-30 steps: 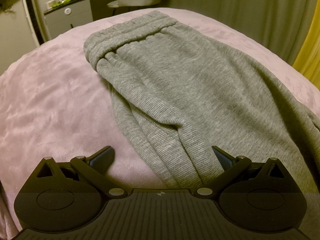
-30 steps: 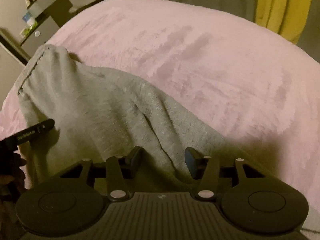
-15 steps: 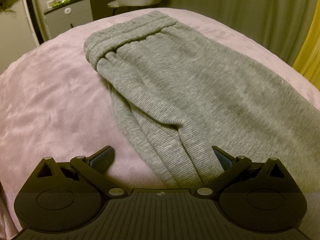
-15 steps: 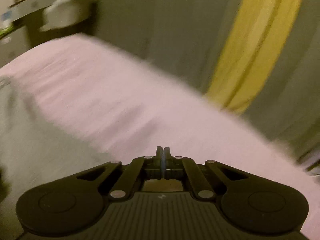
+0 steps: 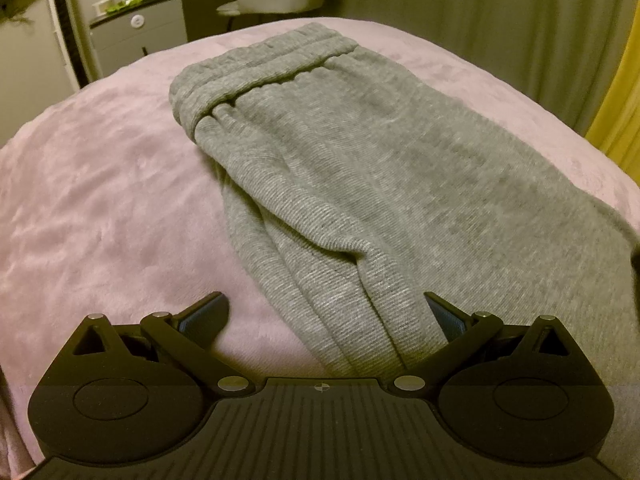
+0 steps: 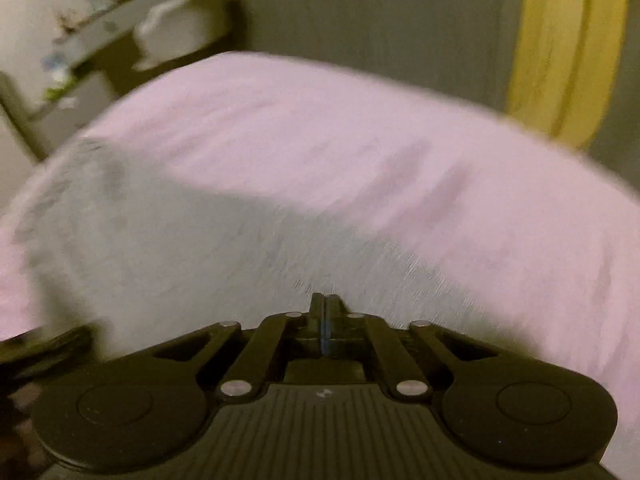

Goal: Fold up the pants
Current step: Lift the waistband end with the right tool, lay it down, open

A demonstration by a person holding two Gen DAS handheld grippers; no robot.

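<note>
Pink blanket point(image 5: 100, 208), drawers point(image 5: 136, 36) (dim), curtains point(image 5: 480, 40)

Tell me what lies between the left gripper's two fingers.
In the left wrist view, the left gripper stands open; grey pants and some pink blanket lie between its fingers.

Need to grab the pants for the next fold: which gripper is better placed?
Probably left. The left gripper is open, its fingers either side of the pants near end. The right gripper is shut, and its blurred view doesn't show whether it holds cloth.

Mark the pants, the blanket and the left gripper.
pants point(image 5: 392, 184), left wrist view, mid leg fabric.
blanket point(image 5: 104, 216), left wrist view, bare pink area.
left gripper point(image 5: 326, 312), left wrist view, midway between open fingertips.
</note>
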